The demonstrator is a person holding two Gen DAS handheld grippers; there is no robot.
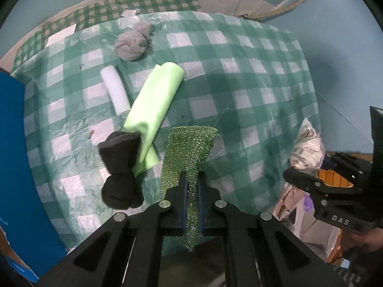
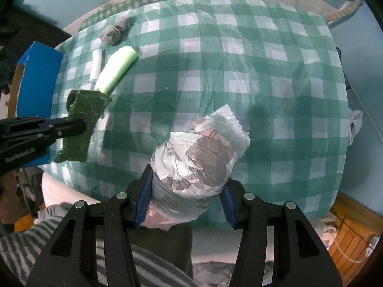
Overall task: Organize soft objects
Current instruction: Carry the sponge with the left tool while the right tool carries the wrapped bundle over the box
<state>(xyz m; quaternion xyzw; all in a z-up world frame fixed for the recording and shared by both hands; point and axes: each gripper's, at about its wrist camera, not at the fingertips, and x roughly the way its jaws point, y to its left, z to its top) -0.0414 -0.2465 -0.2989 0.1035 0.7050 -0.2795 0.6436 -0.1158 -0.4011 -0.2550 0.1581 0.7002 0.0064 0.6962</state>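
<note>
Left wrist view:
- left gripper [image 1: 191, 179] fingers clenched on the green scrub pad [image 1: 190, 153], a glittery mesh strip; long axis runs away from the camera, far end flared wide and held off the table [image 1: 251, 76], near end tapers to a point behind the fingers.
- Light green cloth [image 1: 153, 112] lies as a soft flattened roll, long axis diagonal from near the table's near edge toward its middle; its near end is partly covered by the black sock bundle [image 1: 121, 167].
- White foam cylinder [image 1: 115, 91] just beside the cloth on the table's left side, smooth, roughly parallel to it.
- Grey knotted sock ball [image 1: 132, 41] near the far edge; crumpled white scrap behind it, hard to make out.
- Table covered in green-white check plastic sheet, wrinkled, glossy.
- Blue box [image 1: 21, 167] at the left edge, cut off by the frame.
- right gripper [image 1: 318, 186] seen side-on at right, its load mostly hidden.

Right wrist view:
- right gripper [image 2: 185, 196] fingers grasping a white plastic bag bundle [image 2: 196, 160], crinkled, translucent, dark contents inside unclear; bundle points away over the near edge.
- Scrub pad [image 2: 83, 124] hangs from the left gripper [image 2: 80, 126] at the table's left edge, flat rectangular side showing.
- Striped grey sleeve [image 2: 47, 239] at bottom, cut off.
</note>
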